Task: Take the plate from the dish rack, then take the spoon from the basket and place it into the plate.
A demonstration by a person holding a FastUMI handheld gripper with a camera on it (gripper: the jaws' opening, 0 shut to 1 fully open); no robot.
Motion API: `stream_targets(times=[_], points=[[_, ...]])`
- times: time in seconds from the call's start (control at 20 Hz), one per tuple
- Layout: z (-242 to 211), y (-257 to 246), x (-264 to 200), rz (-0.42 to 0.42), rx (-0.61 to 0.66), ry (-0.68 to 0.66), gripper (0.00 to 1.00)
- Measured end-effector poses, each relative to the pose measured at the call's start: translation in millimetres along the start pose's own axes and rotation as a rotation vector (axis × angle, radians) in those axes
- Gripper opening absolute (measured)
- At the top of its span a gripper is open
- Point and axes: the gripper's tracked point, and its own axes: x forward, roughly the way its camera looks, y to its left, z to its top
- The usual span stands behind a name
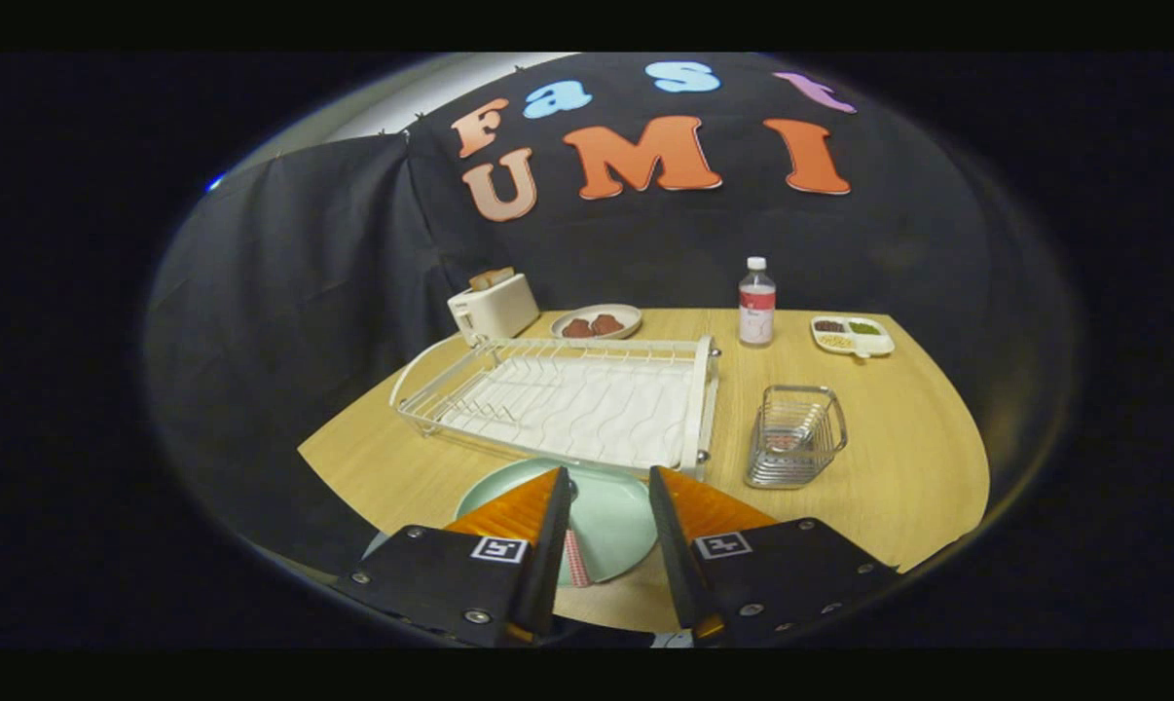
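A pale green plate (606, 526) lies flat on the wooden table, just in front of the white wire dish rack (568, 399), which has nothing in its slots. My gripper (609, 474) hangs over the plate, open, with only the plate's surface showing between its fingers. A spoon handle with a red and white pattern (576, 563) rests on the plate beside the left finger, which hides the rest of the spoon. The wire basket (794, 435) stands to the right of the rack, beyond the right finger.
At the back of the table stand a toaster (495, 304), a dish with brown food (597, 321), a small bottle (756, 304) and a divided snack tray (852, 335). The table's front edge (606, 613) runs just under the fingers.
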Motion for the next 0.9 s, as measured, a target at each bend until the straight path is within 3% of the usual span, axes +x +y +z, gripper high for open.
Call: stream_targets(times=[0.4, 0.6, 0.9], points=[[110.4, -9.6, -32.7, -0.031, -0.045, -0.231, 0.70], [143.4, -23.0, -45.5, -0.092, -0.062, -0.317, 0.76], [173.0, -21.5, -56.8, -0.108, -0.062, -0.393, 0.86]])
